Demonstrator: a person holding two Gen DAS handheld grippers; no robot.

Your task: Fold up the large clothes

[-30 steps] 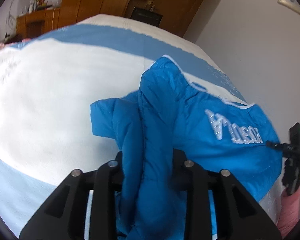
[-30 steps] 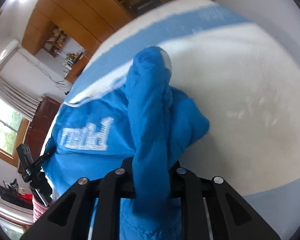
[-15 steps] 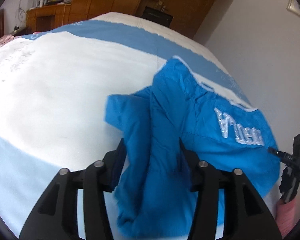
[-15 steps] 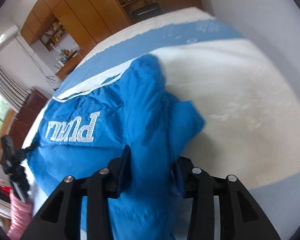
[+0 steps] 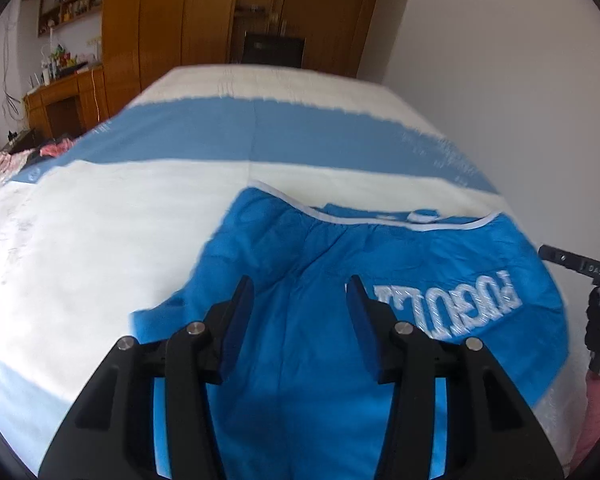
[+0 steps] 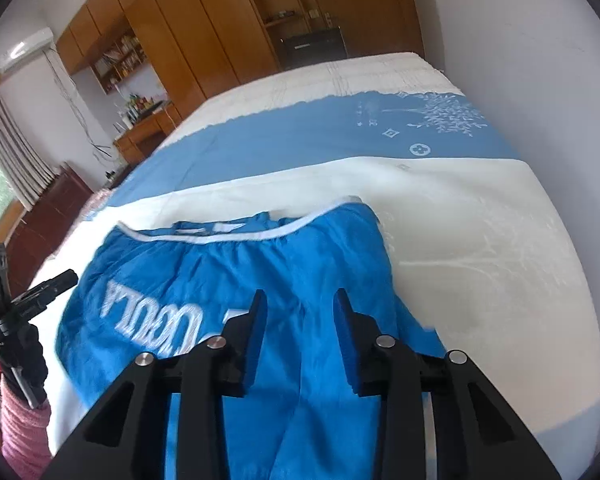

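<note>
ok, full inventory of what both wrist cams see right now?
shorts: one, bright blue with white lettering and white waistband trim, lying spread on the bed under both grippers
bed cover: one, white with blue bands, fills most of both views
wardrobe: one wall of brown wooden doors and shelves, behind the bed
desk: one, brown wood, cluttered top, left of the bed
curtain: striped, pale, by the window at far left of the right view
left gripper: black, blue pads, open, nothing between its fingers
right gripper: black, blue pads, open, nothing between its fingers
</note>
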